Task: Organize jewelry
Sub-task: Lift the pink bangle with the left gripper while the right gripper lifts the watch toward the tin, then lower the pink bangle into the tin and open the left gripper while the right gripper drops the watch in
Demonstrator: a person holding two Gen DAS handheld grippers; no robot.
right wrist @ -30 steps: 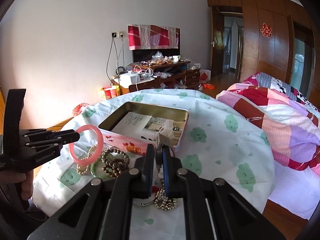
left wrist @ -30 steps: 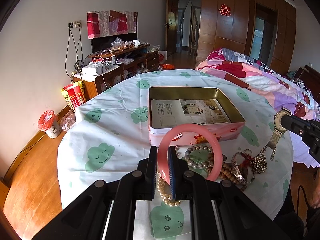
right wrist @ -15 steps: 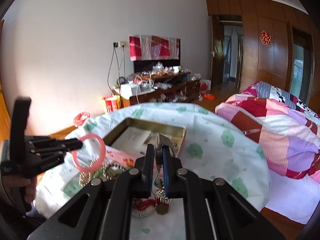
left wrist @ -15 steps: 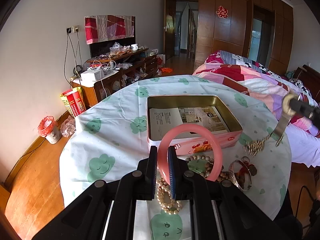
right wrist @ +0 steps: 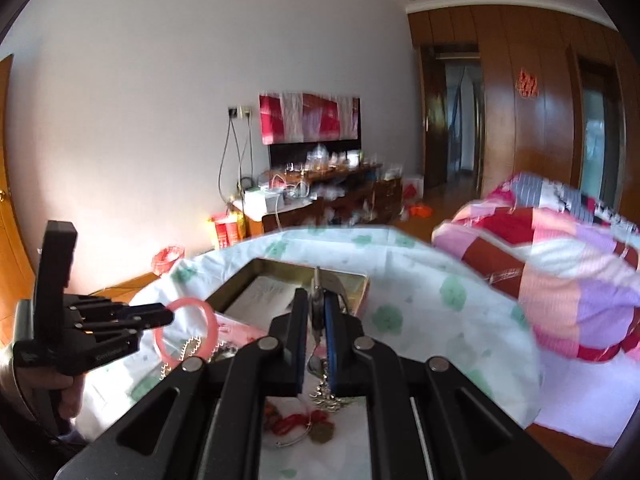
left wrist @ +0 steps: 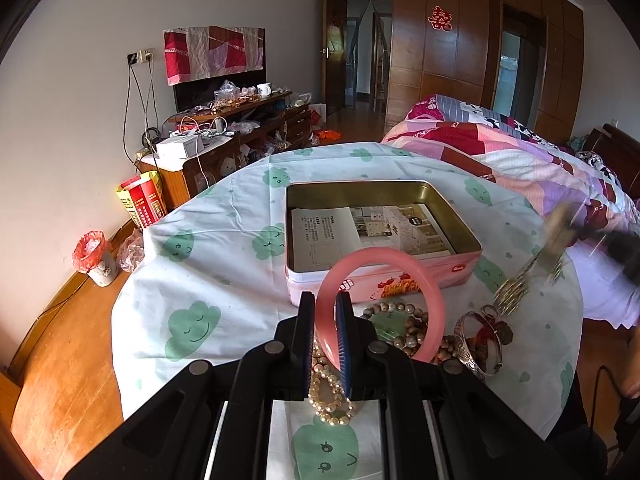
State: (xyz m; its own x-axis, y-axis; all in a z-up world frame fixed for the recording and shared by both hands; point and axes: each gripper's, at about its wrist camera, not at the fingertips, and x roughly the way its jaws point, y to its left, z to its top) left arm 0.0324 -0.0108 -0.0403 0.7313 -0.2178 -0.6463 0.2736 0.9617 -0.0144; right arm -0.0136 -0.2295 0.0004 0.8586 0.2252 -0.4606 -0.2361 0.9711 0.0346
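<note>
My left tongs [left wrist: 325, 322] sit low in the middle of the left wrist view, pinched tight on the rim of a pink bangle [left wrist: 382, 304] that stands upright just in front of the near wall of the tin box [left wrist: 460, 222]. My right tongs [right wrist: 317, 314], at the centre of the right wrist view, are clamped on the band of a gold watch [right wrist: 322, 376], which hangs below them with a beaded chain dangling; in the left view the watch shows only as a blur at the right edge. Under and just behind the bangle, the rest of the jewelry lies in a loose heap on the bench [left wrist: 208, 248]: a pearl string [left wrist: 328, 392] at the bottom centre, wooden bead bracelets [left wrist: 416, 334] to its right, and a silver bangle [left wrist: 478, 344] with red cord further right. The tin, lined with printed paper, sits in the middle of the frame and holds no jewelry yet. My worry is the watch: I judge its hanging chain could swing, catch the tin's rim, or snag the heap and drag pieces off the cloth. The bangle is held by a narrow edge, so a jolt could let it pivot or slip and roll towards the bench edge.
</note>
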